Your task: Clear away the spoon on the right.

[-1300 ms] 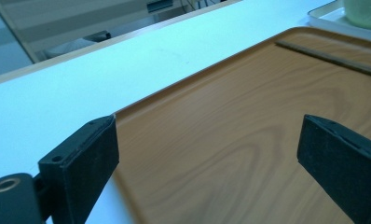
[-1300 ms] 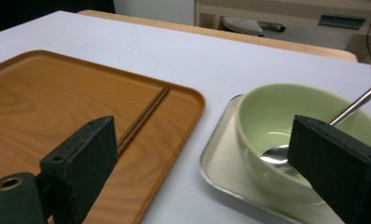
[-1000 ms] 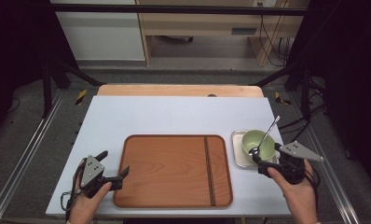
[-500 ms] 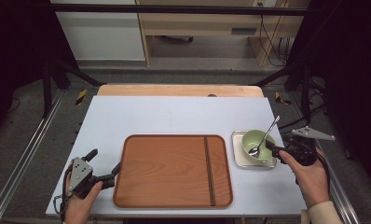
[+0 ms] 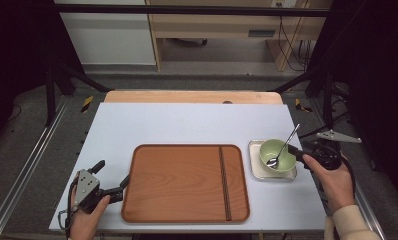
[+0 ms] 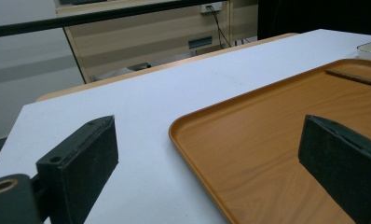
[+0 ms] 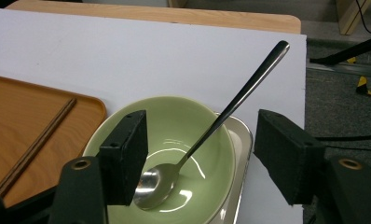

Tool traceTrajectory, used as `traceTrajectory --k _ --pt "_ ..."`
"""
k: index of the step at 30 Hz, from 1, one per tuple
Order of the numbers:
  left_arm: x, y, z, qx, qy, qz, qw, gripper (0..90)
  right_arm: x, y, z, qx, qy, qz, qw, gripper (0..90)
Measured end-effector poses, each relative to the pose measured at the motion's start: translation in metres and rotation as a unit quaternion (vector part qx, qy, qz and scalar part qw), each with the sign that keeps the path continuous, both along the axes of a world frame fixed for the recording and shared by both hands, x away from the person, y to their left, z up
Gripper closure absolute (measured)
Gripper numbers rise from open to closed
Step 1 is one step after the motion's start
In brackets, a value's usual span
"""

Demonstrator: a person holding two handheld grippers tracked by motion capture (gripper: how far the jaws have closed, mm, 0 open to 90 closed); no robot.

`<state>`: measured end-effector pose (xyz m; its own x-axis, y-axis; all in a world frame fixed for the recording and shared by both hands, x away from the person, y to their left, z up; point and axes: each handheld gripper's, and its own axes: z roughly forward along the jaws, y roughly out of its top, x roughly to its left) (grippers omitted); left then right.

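Observation:
A wooden tray point(image 5: 184, 182) lies in the middle of the white table, with dark chopsticks point(image 5: 224, 182) along its right part. To its right a green bowl point(image 5: 278, 155) sits on a small white square plate point(image 5: 272, 173), and a metal spoon point(image 5: 285, 146) leans in the bowl with its handle up and to the right. My right gripper point(image 5: 298, 151) is open just right of the bowl; in the right gripper view its jaws flank the bowl point(image 7: 174, 121) and spoon point(image 7: 249, 88) without touching them. My left gripper point(image 5: 111, 175) is open at the tray's left edge, one jaw over the tray point(image 6: 267, 140).
The table's right edge runs close behind the plate, with dark floor and frame legs beyond. A bare wooden strip point(image 5: 192, 96) borders the far side of the table. White table surface lies open beyond the tray.
The right gripper has drawn back to the right, off the bowl's near rim. The left gripper has slid left and a little toward the person. Bowl, spoon and tray stay put.

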<state>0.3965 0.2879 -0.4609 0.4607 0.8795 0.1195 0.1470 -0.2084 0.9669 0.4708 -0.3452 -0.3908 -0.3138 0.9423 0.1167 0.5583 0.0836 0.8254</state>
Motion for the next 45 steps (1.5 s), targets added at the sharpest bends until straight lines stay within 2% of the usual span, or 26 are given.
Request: traceTrajectory --k 4,9,12,15,19,21,25,29,32,36,40,42,44,45 --pt "0.001 0.000 -0.001 -0.002 0.001 0.001 1.0000 4.6 0.007 -0.003 -0.004 0.005 0.003 0.003 1.0000 37.9" --pt "0.000 0.002 -0.002 -0.003 0.001 0.004 1.0000 5.0 0.024 -0.010 -0.015 0.009 0.016 -0.015 0.9997 40.9" --pt "0.000 0.004 -0.002 -0.003 0.002 0.006 1.0000 5.1 0.036 -0.015 -0.021 0.033 0.025 -0.025 0.9988 42.3" --pt "0.000 0.005 -0.003 -0.004 0.003 0.007 1.0000 5.4 0.048 -0.017 -0.027 0.047 0.028 -0.023 0.9982 45.8" --pt "0.001 0.005 -0.004 -0.003 0.007 0.005 1.0000 5.5 0.062 -0.017 -0.032 0.063 0.033 -0.025 0.9972 53.8" --pt "0.001 0.004 -0.005 -0.002 0.008 0.004 1.0000 5.5 0.065 -0.017 -0.035 0.080 0.031 -0.024 0.9960 59.7" --pt "0.001 0.003 -0.006 0.000 0.009 0.001 1.0000 5.5 0.066 -0.016 -0.037 0.081 0.028 -0.020 0.9961 72.5" --pt "0.002 0.003 -0.007 0.000 0.011 0.002 0.9999 5.6 0.060 -0.015 -0.032 0.089 0.007 -0.006 0.9960 81.7" --pt "0.002 0.002 -0.008 0.002 0.012 0.001 0.9999 5.7 0.054 -0.011 -0.023 0.103 -0.003 0.009 0.9946 85.3" --pt "0.002 0.001 -0.008 0.006 0.011 0.000 0.9999 5.9 0.048 -0.006 -0.009 0.100 -0.023 0.033 0.9942 89.4" --pt "0.002 0.001 -0.009 0.010 0.012 -0.001 0.9999 5.9 0.043 0.000 0.007 0.085 -0.046 0.044 0.9943 89.6" --pt "0.002 0.001 -0.009 0.010 0.011 0.000 0.9999 5.9 0.041 0.001 0.015 0.073 -0.063 0.043 0.9944 89.6" --pt "0.002 0.001 -0.009 0.009 0.011 0.000 0.9999 5.9 0.037 0.003 0.025 0.072 -0.082 0.040 0.9933 89.6" --pt "0.003 0.002 -0.010 0.008 0.009 0.002 0.9999 5.9 0.036 0.003 0.031 0.061 -0.093 0.039 0.9930 89.6"
